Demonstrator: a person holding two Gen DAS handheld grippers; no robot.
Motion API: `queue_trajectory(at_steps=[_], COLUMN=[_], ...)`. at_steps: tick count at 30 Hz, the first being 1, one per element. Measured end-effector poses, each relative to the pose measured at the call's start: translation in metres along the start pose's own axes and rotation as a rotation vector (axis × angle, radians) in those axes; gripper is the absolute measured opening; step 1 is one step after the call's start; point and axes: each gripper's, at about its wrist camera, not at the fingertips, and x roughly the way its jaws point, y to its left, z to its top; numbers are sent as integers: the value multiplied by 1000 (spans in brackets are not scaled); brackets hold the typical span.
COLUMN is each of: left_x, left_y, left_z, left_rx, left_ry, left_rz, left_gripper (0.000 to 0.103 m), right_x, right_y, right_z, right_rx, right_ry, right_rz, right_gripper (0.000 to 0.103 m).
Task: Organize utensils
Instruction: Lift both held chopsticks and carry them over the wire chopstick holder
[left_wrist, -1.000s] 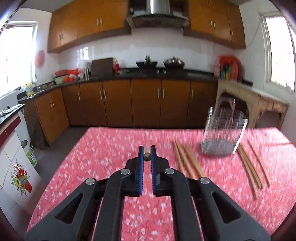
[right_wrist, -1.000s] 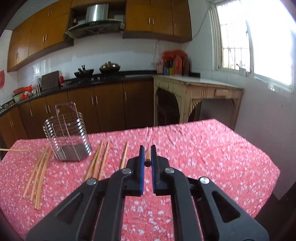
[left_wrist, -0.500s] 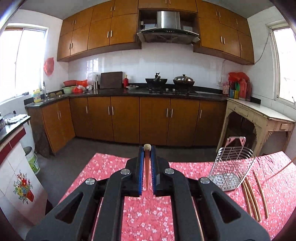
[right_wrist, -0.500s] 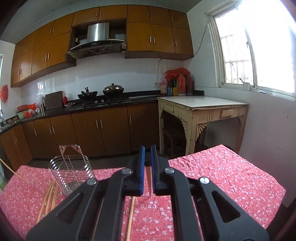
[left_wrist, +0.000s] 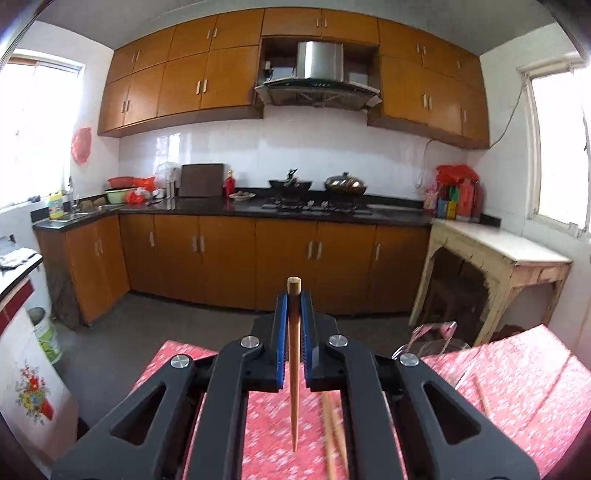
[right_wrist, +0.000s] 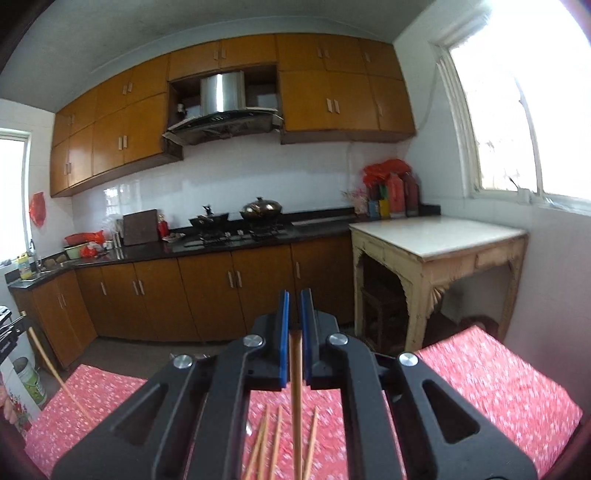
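My left gripper (left_wrist: 294, 295) is shut on a wooden chopstick (left_wrist: 294, 369) that hangs down between the blue pads, its thick end poking above them. My right gripper (right_wrist: 294, 295) is shut on another wooden chopstick (right_wrist: 295, 391), held further back between the pads. Both grippers are lifted high above the red flowered tablecloth (left_wrist: 524, 373). Loose chopsticks (right_wrist: 273, 439) lie on the cloth below the right gripper, and more (left_wrist: 334, 424) below the left. The wire utensil basket (left_wrist: 432, 341) shows partly, behind the left gripper's right arm.
The left-held chopstick (right_wrist: 55, 373) shows at the left of the right wrist view. Kitchen cabinets and a dark counter (left_wrist: 258, 206) run along the far wall. A pale side table (right_wrist: 436, 240) stands at the right. The tablecloth's far edge (right_wrist: 110, 373) drops to the floor.
Both grippers have risen and tilted upward with their chopsticks. The table and basket have sunk toward the bottom of both views. The grips stay shut.
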Motion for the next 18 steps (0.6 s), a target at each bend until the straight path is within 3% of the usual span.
queue_trajectory(at_steps=[7, 11, 18], left_x=[3, 10, 51], left_y=[-37, -59, -80], left_z=[55, 74, 62], left_rx=[-59, -69, -110], left_ry=[-73, -125, -90], left_rz=[-104, -125, -154], left_gripper=[7, 7, 7], right_x=[21, 41, 82], right_y=[40, 58, 82], right_z=[45, 61, 57], right_rx=[26, 53, 55], right_ry=[-81, -108, -97], right_rz=[79, 116, 144], right_gripper=[7, 7, 7])
